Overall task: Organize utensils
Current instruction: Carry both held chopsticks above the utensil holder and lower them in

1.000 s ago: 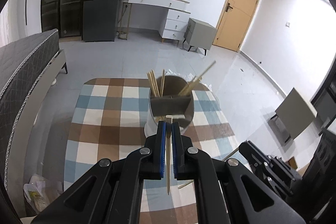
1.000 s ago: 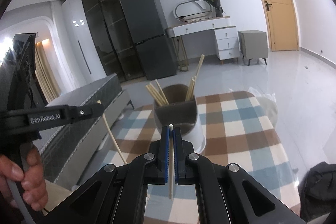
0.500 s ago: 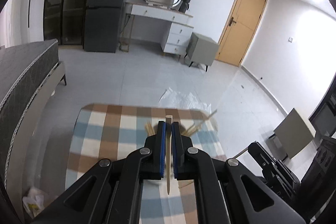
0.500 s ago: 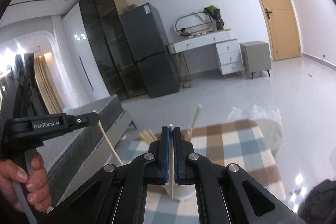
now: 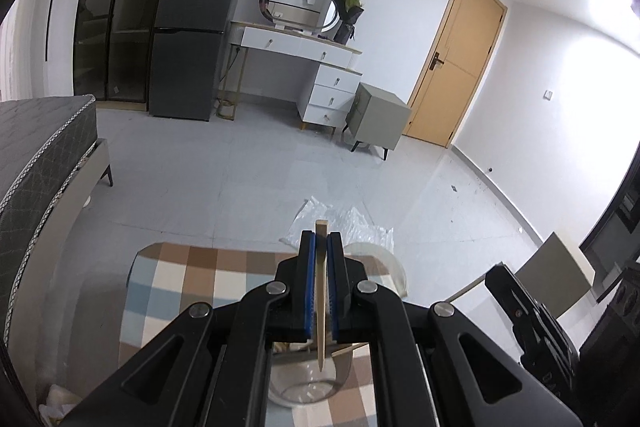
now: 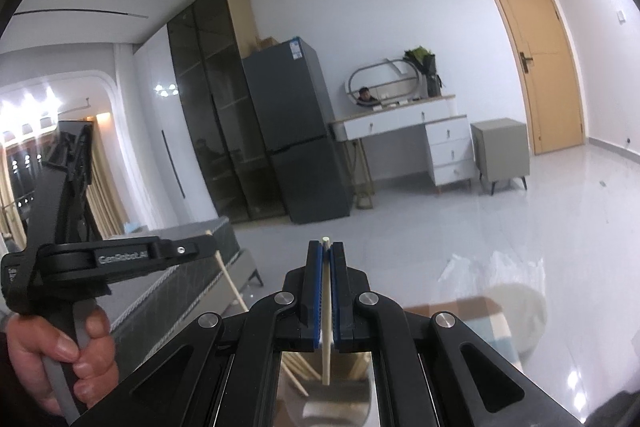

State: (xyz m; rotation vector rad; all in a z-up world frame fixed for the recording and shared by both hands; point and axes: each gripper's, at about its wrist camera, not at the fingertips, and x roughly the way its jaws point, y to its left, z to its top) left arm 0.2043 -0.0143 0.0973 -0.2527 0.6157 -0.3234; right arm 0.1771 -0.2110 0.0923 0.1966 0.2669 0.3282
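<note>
Holding one chopstick each, both tongs hang above the holder.

Left tongs (image 5: 321,247): jaws nearly closed, pinching a wooden chopstick (image 5: 320,291) near its thick end. The stick hangs close to vertical, thin tip down over the mouth of the holder (image 5: 308,383). Judgement: gripped high so the long free end can drop straight in.

Holder stands on the checked tablecloth (image 5: 180,291); only its rim and part of its inside show below the tongs. A loose stick (image 5: 346,348) leans across its opening.

Right tongs (image 6: 325,255): jaws also nearly closed, on a paler chopstick (image 6: 326,331), upright, lower end over the holder (image 6: 328,399), where other sticks (image 6: 298,373) already lean. Same reasoning for the grip.

Both tongs point almost level, so little of the table shows. Judgement: release is next; neither stick is in yet.
</note>
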